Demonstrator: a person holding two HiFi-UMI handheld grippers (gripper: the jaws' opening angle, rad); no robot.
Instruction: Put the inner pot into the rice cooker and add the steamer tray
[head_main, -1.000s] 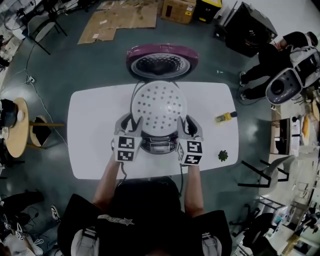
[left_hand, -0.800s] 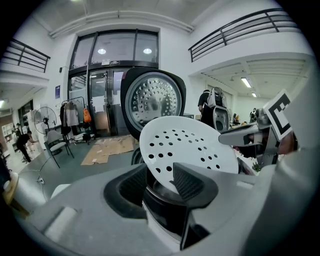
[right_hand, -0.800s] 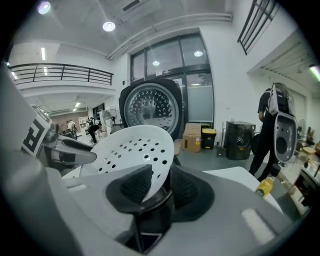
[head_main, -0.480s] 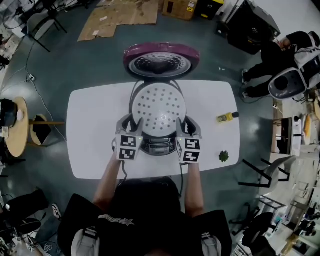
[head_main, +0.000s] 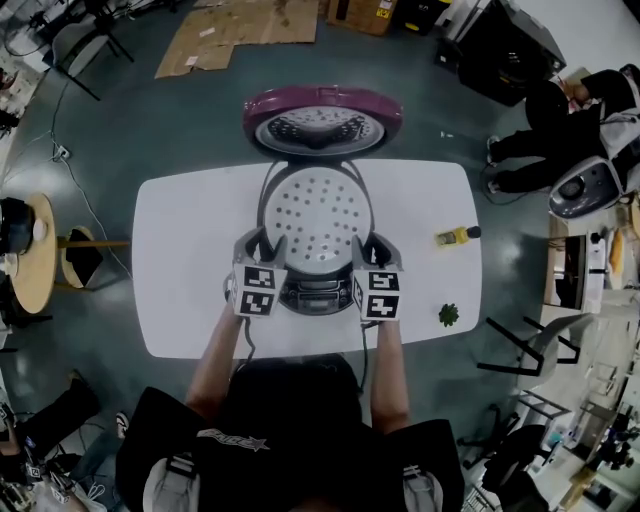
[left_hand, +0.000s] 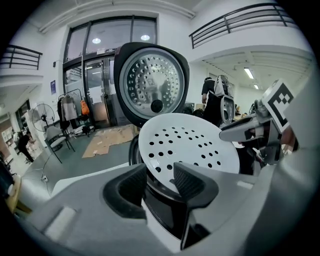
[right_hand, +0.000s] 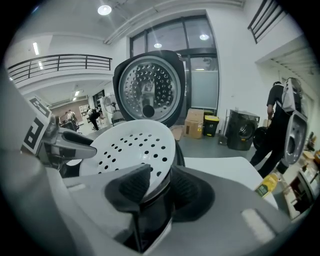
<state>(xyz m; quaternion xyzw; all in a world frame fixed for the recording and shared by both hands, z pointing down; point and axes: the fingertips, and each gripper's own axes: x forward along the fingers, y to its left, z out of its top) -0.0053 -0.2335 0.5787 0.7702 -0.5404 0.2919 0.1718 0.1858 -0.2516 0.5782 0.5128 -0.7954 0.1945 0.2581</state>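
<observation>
Head view: the steamer tray (head_main: 318, 212) covers the mouth of the rice cooker (head_main: 315, 292) on the white table (head_main: 180, 260); the inner pot is hidden beneath it, so you cannot tell from above whether it is seated; the marker cubes also hide your jaws there.

Left gripper view: your left gripper (left_hand: 160, 175) stands about half open, with its pads gripping the tray's near rim; beneath the rim is a dark ring, pot or cooker wall I cannot tell.

Right gripper view: your right gripper (right_hand: 160, 182) is likewise part open and clamped on the opposite rim; a yellow bottle (right_hand: 267, 184) is half hidden by the gripper body.

Both gripper views show the lid (left_hand: 150, 82) standing upright behind the tray; the head view shows it only from above.
</observation>
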